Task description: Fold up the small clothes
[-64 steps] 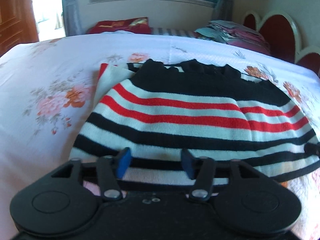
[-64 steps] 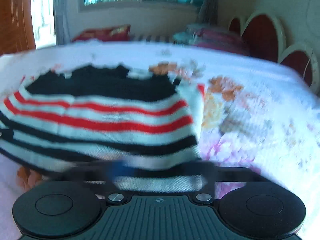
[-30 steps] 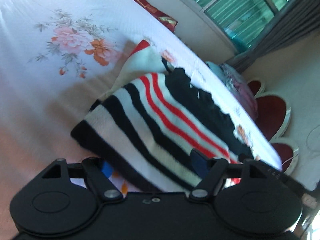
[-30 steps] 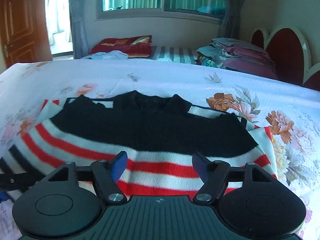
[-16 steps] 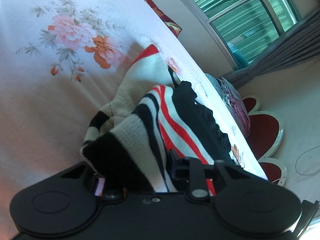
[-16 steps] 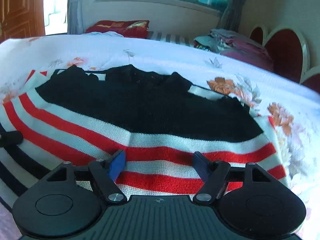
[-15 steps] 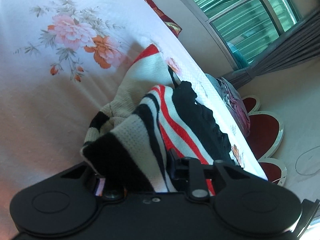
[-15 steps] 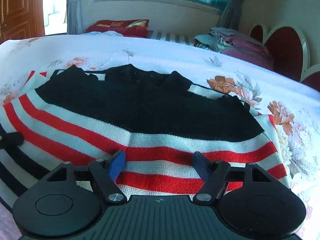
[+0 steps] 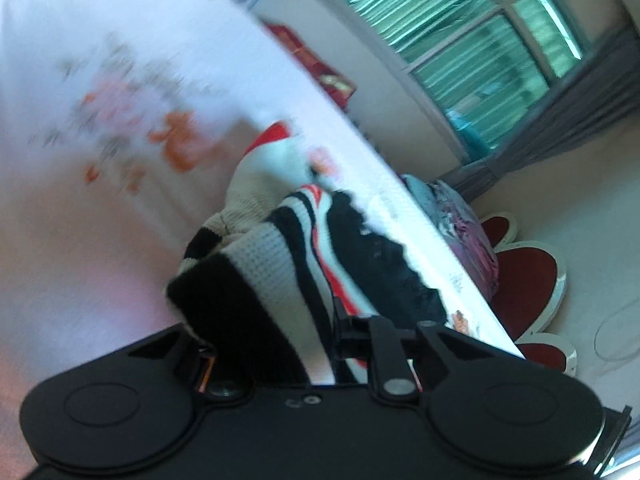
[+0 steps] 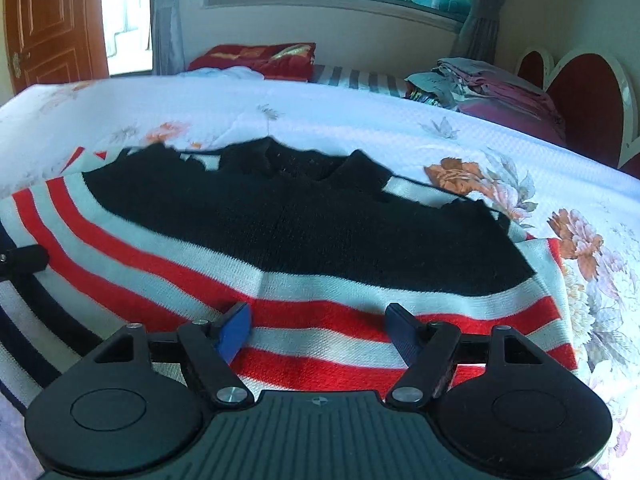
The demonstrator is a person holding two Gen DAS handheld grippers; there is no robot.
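A knit sweater (image 10: 304, 220) with a black top and red, white and black stripes lies flat on the floral bedsheet (image 10: 320, 120). In the left wrist view the sweater's black-edged corner (image 9: 260, 264) is bunched up and raised off the sheet. My left gripper (image 9: 276, 340) has that fabric pinched between its jaws, which are still closing; the cloth hides its pads. My right gripper (image 10: 318, 320) hovers open just over the red stripes, and nothing lies between its blue pads (image 10: 236, 324).
A pile of folded clothes (image 10: 492, 80) and a red pillow (image 10: 256, 58) lie at the bed's far side. A red heart-shaped headboard (image 10: 584, 108) stands at the right, a wooden door (image 10: 52, 20) at the far left. Bare floral sheet (image 9: 80, 160) lies left of the sweater.
My left gripper has shut on the sweater's corner, and the fabric has bunched up and risen off the sheet. My right gripper stays open over the red stripes.
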